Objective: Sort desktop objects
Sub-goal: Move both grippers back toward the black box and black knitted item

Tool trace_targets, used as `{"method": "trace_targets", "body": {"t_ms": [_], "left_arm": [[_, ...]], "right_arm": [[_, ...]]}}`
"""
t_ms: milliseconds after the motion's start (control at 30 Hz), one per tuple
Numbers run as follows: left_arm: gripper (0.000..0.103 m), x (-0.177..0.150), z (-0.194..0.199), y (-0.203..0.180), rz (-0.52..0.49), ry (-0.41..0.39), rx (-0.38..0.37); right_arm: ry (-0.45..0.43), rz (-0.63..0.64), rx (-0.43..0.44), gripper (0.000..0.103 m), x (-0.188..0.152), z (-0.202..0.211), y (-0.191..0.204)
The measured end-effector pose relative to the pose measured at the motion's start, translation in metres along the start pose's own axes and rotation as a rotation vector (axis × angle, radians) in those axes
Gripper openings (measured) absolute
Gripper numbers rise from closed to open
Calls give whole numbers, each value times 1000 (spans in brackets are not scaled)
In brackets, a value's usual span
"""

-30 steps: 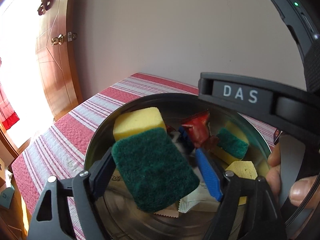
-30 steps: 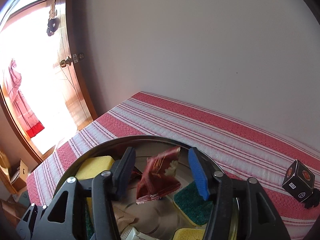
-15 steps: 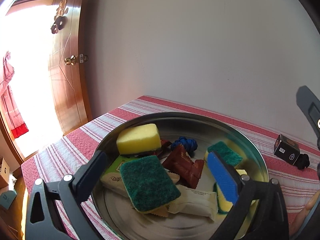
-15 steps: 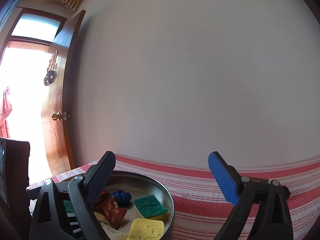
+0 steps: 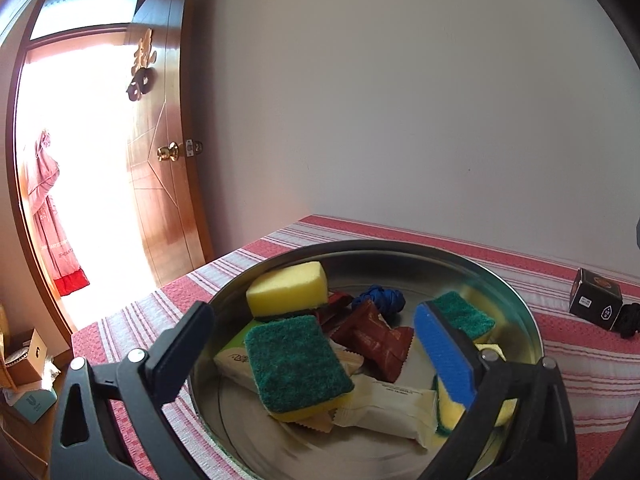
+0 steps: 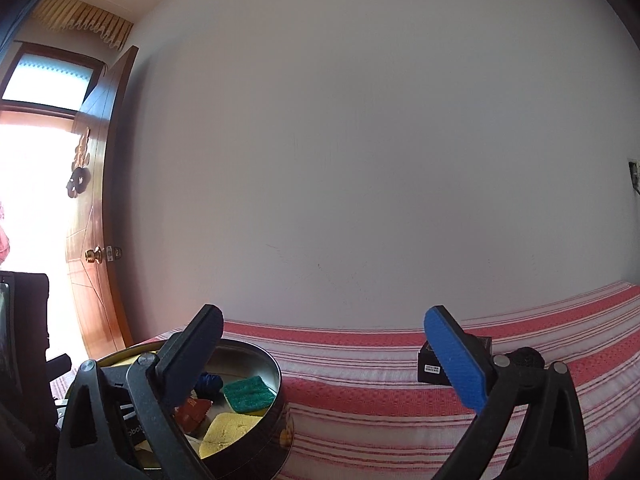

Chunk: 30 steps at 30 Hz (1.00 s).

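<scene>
L gripper [image 5: 316, 344]: jaws wide apart, nothing between pads; have just been opening. Hangs over near side of tin, tilted down.
R gripper [image 6: 324, 344]: jaws spread full, nothing between them; have just been opening. Points level at the wall, above cloth betw. tin and box.
Round metal tin [image 5: 516, 300]: sits on striped cloth, left part of table; holds all sorted items.
Sponge, green side up [image 5: 298, 358]: in tin, near side, lying on top of pale wrappers; tilted.
Sponge, yellow side up [image 5: 286, 294]: in tin, far-left, just behind the green-up one.
Third sponge [image 5: 464, 314]: right side of tin, green face up, partly hidden behind L gripper's blue pad.
Red-brown snack packet [image 5: 376, 340]: centre of tin, betw. sponges.
Blue knotted item [image 5: 380, 300]: far centre of tin, touching packet area; what it is, cannot tell.
White wrapped packet [image 5: 384, 412]: near floor of tin, under edge of green-up sponge.
Black box [image 5: 596, 304]: on cloth, right of tin, well apart; small black item touching its right side.
Striped cloth [image 6: 380, 392]: red/white, covers table to the wall.
Door [image 5: 160, 160]: wooden, open, left of table.
</scene>
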<state>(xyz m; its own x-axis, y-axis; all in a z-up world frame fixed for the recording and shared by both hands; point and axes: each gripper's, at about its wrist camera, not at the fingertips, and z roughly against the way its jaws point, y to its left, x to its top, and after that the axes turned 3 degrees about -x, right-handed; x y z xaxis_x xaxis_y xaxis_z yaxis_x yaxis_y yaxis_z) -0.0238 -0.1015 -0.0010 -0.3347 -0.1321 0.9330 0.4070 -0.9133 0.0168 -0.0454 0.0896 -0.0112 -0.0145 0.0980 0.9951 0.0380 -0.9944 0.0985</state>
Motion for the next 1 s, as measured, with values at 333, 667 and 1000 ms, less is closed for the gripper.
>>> {"method": "trace_targets", "body": {"t_ms": [333, 667, 1000], "left_arm": [[102, -4, 8, -9, -12, -6, -11], [102, -8, 17, -35, -38, 11, -105], [102, -11, 29, -78, -90, 15, -215]], "right_arm": [[-20, -14, -27, 102, 0, 14, -10], [-55, 30, -81, 102, 2, 27, -29], [-67, 66, -148, 102, 5, 36, -64]]}}
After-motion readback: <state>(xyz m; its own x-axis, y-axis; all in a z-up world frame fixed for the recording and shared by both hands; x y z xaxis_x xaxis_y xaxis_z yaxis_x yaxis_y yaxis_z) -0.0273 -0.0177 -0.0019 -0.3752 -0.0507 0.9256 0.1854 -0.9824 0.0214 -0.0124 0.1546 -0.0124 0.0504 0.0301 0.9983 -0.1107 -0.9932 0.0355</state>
